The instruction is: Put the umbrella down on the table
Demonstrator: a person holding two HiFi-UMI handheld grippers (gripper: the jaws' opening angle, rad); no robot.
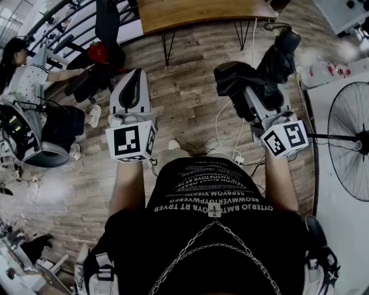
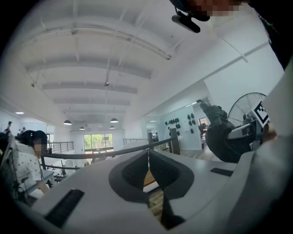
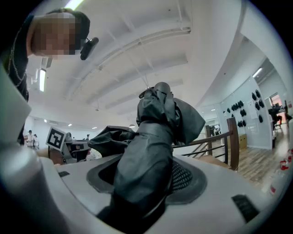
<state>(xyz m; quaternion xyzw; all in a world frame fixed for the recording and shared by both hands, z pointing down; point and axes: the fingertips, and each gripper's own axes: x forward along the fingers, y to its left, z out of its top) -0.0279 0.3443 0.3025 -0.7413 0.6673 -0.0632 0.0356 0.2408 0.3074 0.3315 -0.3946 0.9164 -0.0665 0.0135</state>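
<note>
Left gripper (image 2: 148,170): jaws together, empty
Right gripper (image 3: 145,176): clamped on umbrella (image 3: 155,132)
Umbrella: black, folded, above floor (image 1: 190,109)
Table (image 1: 202,12): wooden, ahead of both grippers

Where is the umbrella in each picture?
Head view: umbrella, upper right of middle.
Left gripper view: right side, in front of the fan.
Right gripper view: centre, rising from the bottom edge.
Shared landmark: the railing.
</note>
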